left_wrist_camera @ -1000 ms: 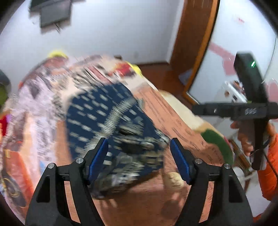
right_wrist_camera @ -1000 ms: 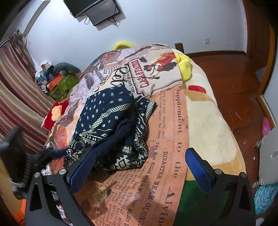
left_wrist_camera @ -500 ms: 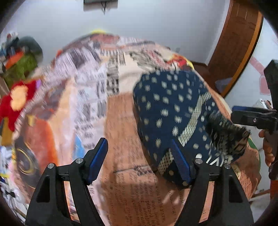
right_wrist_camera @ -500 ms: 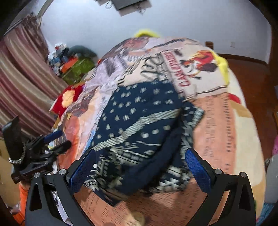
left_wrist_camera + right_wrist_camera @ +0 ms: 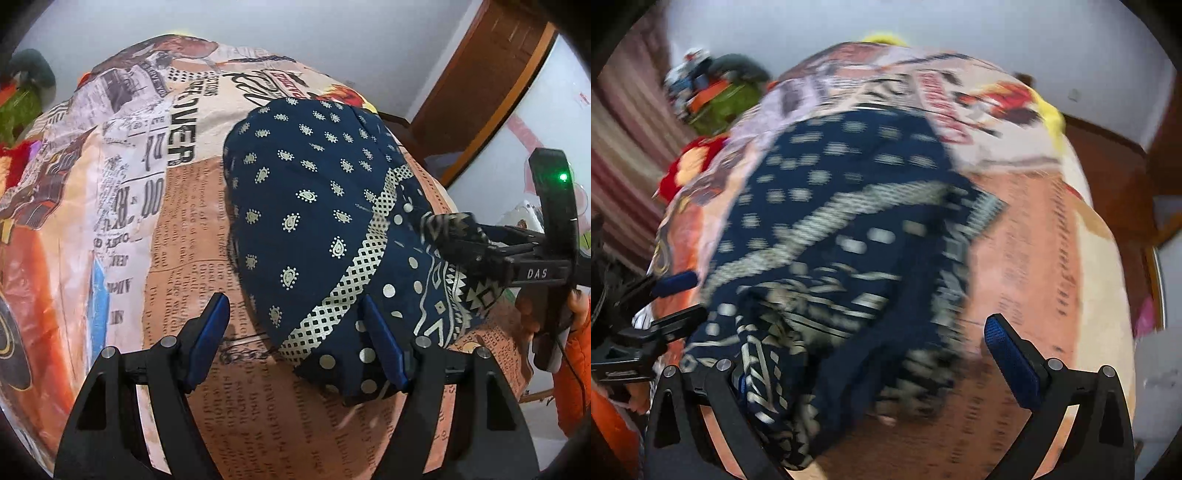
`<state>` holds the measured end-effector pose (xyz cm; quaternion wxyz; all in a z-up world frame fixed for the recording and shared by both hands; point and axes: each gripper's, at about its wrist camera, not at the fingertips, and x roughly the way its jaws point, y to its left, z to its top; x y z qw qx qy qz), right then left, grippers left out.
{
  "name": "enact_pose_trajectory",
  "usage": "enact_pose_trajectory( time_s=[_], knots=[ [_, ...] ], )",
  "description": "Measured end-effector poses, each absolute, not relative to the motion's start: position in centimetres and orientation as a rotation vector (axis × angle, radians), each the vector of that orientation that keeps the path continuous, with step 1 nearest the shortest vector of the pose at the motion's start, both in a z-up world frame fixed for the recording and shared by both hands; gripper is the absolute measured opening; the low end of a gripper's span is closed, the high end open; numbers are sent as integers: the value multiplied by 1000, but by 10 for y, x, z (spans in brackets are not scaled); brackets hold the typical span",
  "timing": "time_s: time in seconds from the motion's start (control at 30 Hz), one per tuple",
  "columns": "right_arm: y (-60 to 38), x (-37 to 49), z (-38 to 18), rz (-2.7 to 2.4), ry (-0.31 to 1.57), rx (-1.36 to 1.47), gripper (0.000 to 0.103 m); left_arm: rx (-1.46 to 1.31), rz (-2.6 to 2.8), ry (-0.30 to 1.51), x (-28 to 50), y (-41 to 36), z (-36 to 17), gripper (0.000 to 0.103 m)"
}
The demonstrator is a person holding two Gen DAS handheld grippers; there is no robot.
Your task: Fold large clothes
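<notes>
A navy garment [image 5: 314, 221] with cream dots and geometric borders lies bunched on a bed with a newspaper-print cover [image 5: 159, 206]. My left gripper [image 5: 299, 339] is open, its fingers astride the garment's near edge, the right finger lying on the cloth. My right gripper [image 5: 465, 240] shows at the right of the left wrist view, pushed into the garment's bordered edge. In the blurred right wrist view the garment [image 5: 849, 236] fills the middle; my right gripper [image 5: 871, 358] is open wide, cloth draped over its left finger. The left gripper [image 5: 676, 295] shows at the far left.
A wooden door frame [image 5: 491, 85] and white wall stand right of the bed. A green bag and clutter [image 5: 716, 99] sit beyond the bed's far left, with a red plush [image 5: 687, 166] and striped curtain [image 5: 624, 155]. Wooden floor [image 5: 1108, 147] lies to the right.
Both grippers have closed in on the garment from opposite sides. The left one swung left, then settled over the near edge. The right one dropped low into the bordered edge.
</notes>
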<state>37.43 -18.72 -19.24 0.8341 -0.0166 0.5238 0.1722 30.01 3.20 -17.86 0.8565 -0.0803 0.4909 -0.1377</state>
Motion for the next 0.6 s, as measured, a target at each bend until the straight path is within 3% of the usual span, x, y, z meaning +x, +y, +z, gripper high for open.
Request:
enact_pose_trajectory(
  time_s=[0.33,0.6],
  knots=[
    [-226,355,-212,352,1155,58,103,-117,-277,1011,292,12,-184,75],
    [-219,355,-188,371,1154,81,103,-22,-223,953,288,15,-161,75]
  ],
)
